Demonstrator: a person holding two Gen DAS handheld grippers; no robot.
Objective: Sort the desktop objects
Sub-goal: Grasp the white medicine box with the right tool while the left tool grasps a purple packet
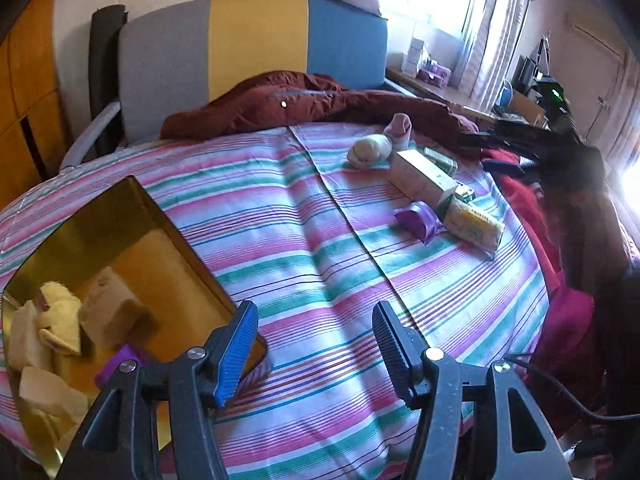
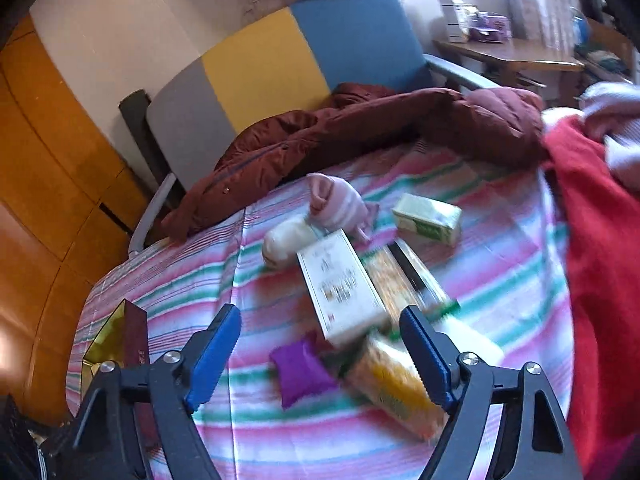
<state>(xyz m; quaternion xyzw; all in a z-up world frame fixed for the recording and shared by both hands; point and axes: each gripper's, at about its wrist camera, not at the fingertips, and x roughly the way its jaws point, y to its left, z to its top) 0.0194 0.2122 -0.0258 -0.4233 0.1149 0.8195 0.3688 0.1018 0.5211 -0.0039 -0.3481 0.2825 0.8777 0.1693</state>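
Note:
My left gripper (image 1: 314,312) is open with nothing between its fingers, low over the striped cloth (image 1: 304,216), right beside the gold box (image 1: 120,216). That box holds cream rolled socks (image 1: 60,316) and a purple packet (image 1: 120,364). My right gripper (image 2: 320,314) is open above a purple packet (image 2: 300,368) and a yellow tissue pack (image 2: 396,384), which lies close to its right finger. Behind them lie a white carton (image 2: 340,288), a white sock roll (image 2: 284,240), a pink sock (image 2: 336,200) and a green-white box (image 2: 428,218). The right wrist view is blurred.
A maroon jacket (image 1: 304,104) lies along the far edge of the cloth, in front of a grey, yellow and blue chair (image 1: 256,44). Red fabric (image 2: 600,240) is heaped at the right edge. A desk (image 2: 508,54) with small items stands by the window.

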